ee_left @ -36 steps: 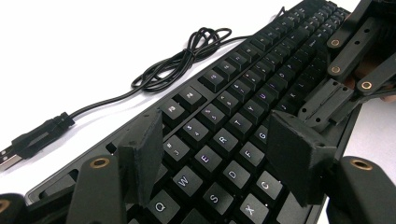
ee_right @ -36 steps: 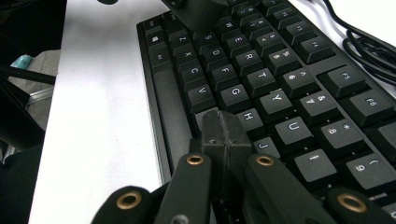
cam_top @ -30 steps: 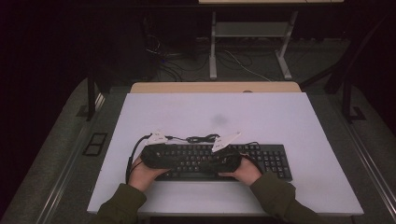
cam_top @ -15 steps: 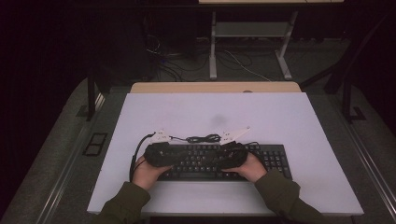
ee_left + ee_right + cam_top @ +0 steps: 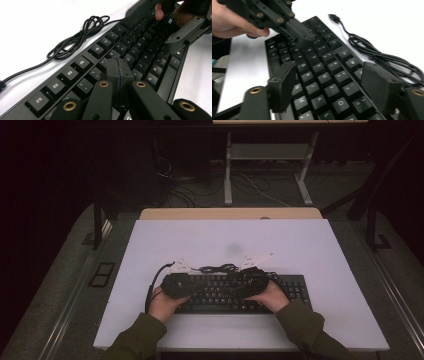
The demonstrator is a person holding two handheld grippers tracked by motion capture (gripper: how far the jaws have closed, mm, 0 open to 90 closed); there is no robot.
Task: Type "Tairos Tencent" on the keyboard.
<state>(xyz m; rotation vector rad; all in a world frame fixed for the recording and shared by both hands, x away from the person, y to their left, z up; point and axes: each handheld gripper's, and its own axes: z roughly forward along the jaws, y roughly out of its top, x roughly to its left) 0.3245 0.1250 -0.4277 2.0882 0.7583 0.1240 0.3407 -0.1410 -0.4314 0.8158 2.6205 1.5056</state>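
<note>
**Both tongs over keyboard, key-pressing in hand**

High view: keyboard (image 5: pixel 235 292) flat on white worktop (image 5: pixel 310 245), near front edge, cable (image 5: pixel 220 268) coiled just behind. Left tongs (image 5: pixel 192 285) and right tongs (image 5: pixel 239 287) poised above key rows, pointing inward toward each other, one hand on each.

Left gripper view: jaws closed pad to pad, nothing between, tip over middle letter rows; probably shut to make one narrow point for a single key. Contact with key: cannot tell.

Right gripper view: jaws just been opening, now spread wide above keys, nothing between; probably resting between presses.
</note>
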